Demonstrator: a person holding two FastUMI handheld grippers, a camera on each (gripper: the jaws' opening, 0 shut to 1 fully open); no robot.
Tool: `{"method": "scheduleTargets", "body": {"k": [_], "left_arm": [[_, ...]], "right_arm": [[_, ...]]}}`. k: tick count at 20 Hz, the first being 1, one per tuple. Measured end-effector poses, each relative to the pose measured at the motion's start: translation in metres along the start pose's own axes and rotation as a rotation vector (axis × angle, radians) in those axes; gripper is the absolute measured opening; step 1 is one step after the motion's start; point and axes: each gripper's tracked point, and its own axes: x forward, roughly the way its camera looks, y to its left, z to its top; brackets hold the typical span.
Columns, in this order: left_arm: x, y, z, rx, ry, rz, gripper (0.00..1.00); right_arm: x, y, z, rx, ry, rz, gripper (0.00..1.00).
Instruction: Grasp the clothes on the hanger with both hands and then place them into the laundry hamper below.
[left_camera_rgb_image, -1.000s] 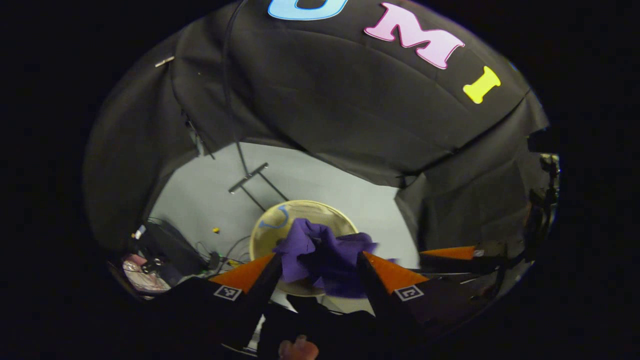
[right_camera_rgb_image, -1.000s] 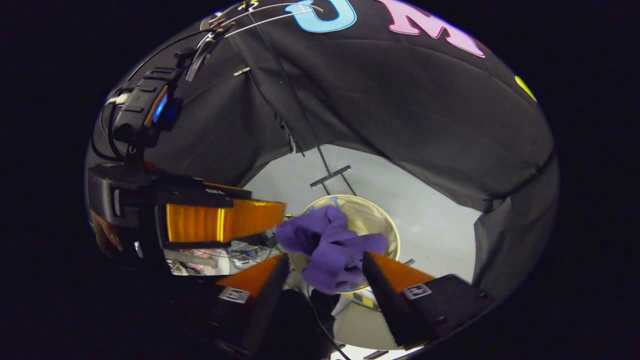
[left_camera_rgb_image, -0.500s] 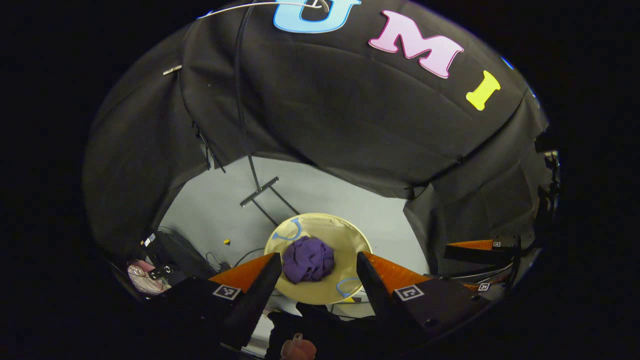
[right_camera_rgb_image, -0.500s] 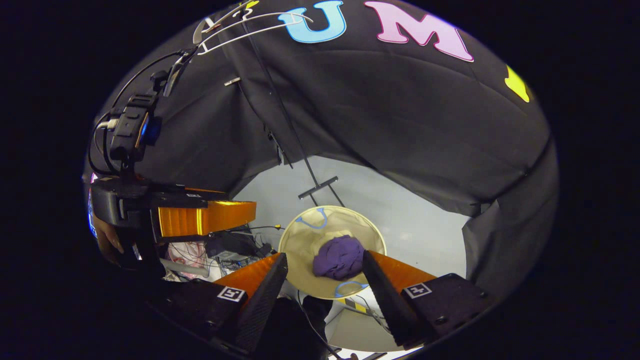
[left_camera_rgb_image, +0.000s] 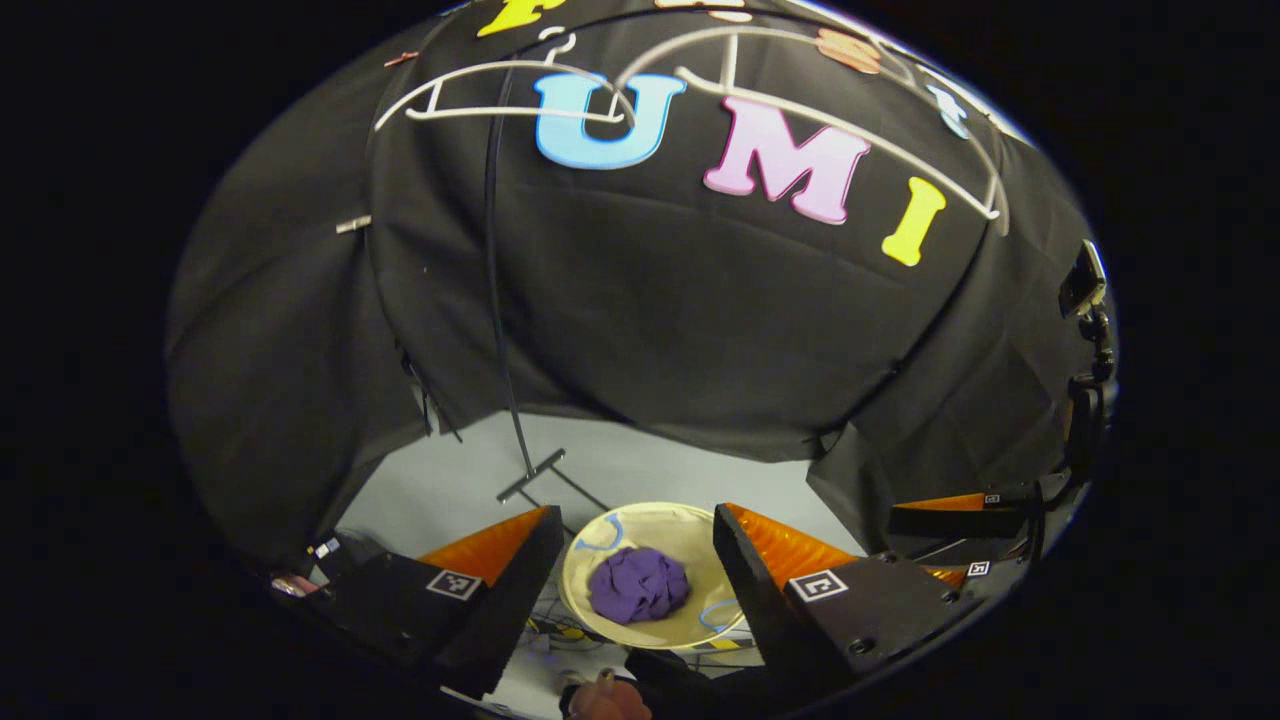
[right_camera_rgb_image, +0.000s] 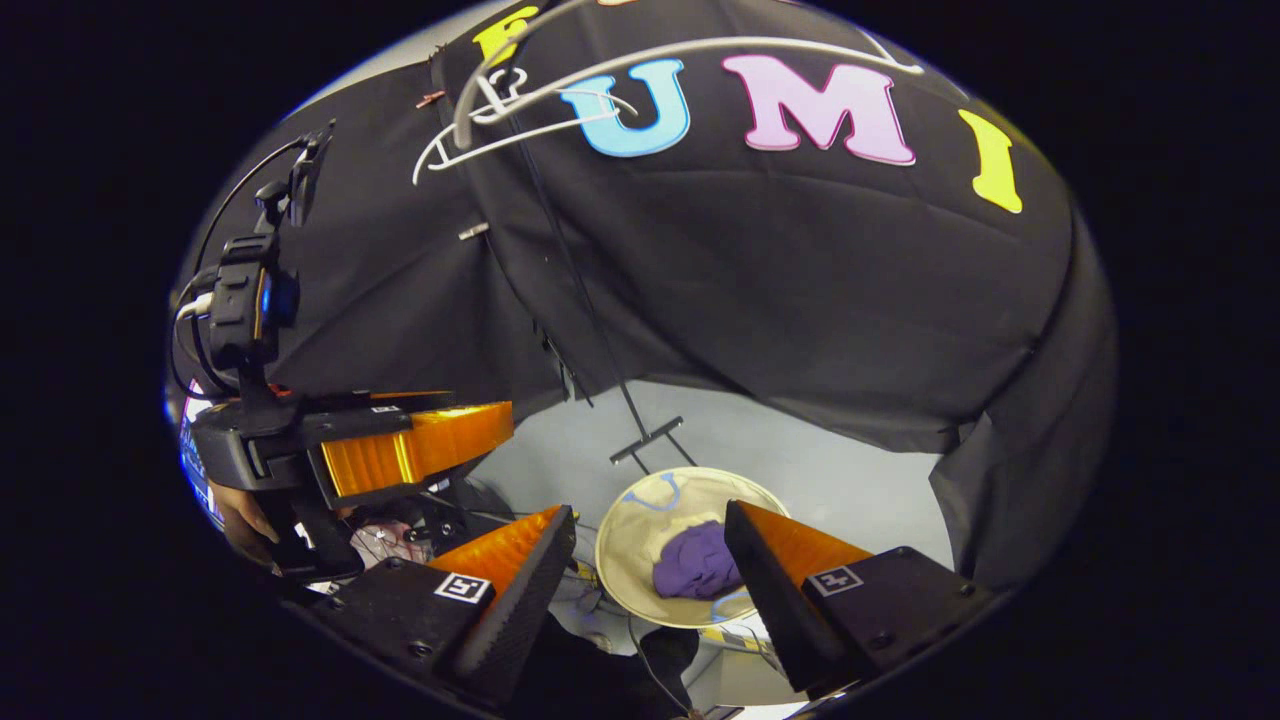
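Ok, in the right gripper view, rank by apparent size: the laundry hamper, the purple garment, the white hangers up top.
1. White hangers, the longest span, though thin.
2. Laundry hamper.
3. Purple garment, lying inside the hamper.
The hangers are nearer the camera, so their lead is unsure.

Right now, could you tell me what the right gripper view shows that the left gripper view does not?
Right gripper view: the left claw side-on, with the hand gripping it. Left gripper view: the right claw side-on at its far edge. Both: the crumpled purple garment lying in the round cream laundry hamper, both claws open, white wire hangers overhead.
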Motion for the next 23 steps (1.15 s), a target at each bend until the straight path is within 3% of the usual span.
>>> {"method": "scheduleTargets", "body": {"k": [1,2,8,15,23], "left_arm": [[-0.014,0.004,0.009,0.015,-0.039,-0.008,0.96],[-0.027,0.005,0.012,0.028,-0.079,-0.018,0.92],[-0.102,0.009,0.026,0.095,-0.235,-0.114,0.95],[-0.205,-0.001,0.058,0.159,-0.509,-0.198,0.95],[-0.307,-0.003,0.075,0.200,-0.745,-0.251,0.95]], "right_arm": [[-0.008,0.008,0.006,0.002,-0.039,-0.010,0.99],[-0.018,0.017,0.010,0.007,-0.073,-0.019,0.99],[-0.079,0.061,0.033,0.068,-0.279,-0.073,0.98],[-0.165,0.099,0.061,0.089,-0.563,-0.123,0.98],[-0.261,0.141,0.088,-0.049,-0.869,-0.212,1.00]]}}
